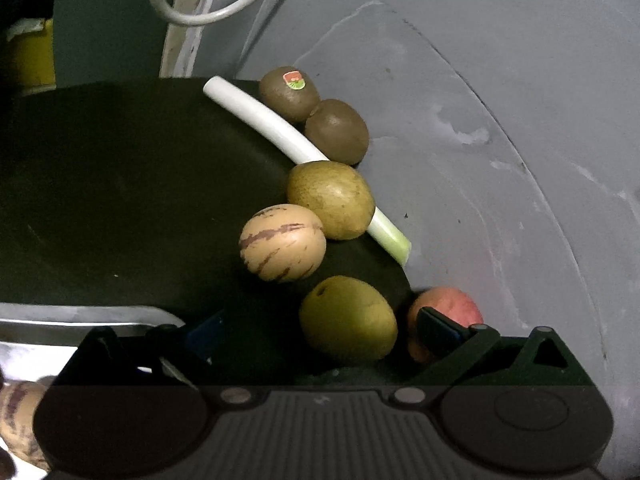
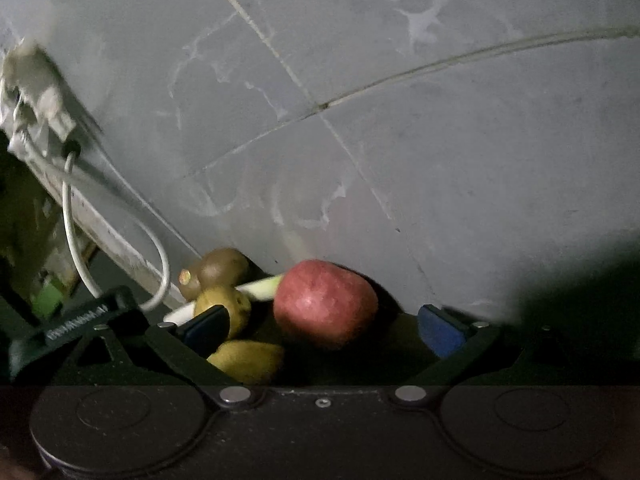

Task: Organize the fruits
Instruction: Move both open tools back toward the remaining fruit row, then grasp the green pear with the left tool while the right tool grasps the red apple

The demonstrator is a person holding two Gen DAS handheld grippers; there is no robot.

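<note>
A dark bench (image 1: 120, 184) is seen in the left wrist view, with a grey tiled wall (image 1: 500, 120) behind it. The fruits are lined up along the back edge of the bench.

Two brown kiwis (image 1: 289, 93) (image 1: 338, 130) are seen touching each other at the far end. One has a small sticker on it. A long white and green leek (image 1: 256, 114) is laid beside them, and part of it is hidden behind a round yellow-brown pear (image 1: 331, 199). A pale striped fruit (image 1: 283, 243) is pressed against that pear. A green pear (image 1: 348, 319) is seen closer in, and a red apple (image 1: 452, 304) is just beside it at the bench edge.

The left tongs (image 1: 320, 330) are held wide apart. The green pear is seen between the two blue pads, but nothing is squeezed.

In the right wrist view, the right tongs (image 2: 324, 326) are also held wide apart. The red apple (image 2: 326, 303) is seen between the blue pads (image 2: 440, 330), with space on both sides. It cannot be told if a pad is touching it.

A white cable (image 2: 72, 240) is seen hanging by the wall on the left.
</note>
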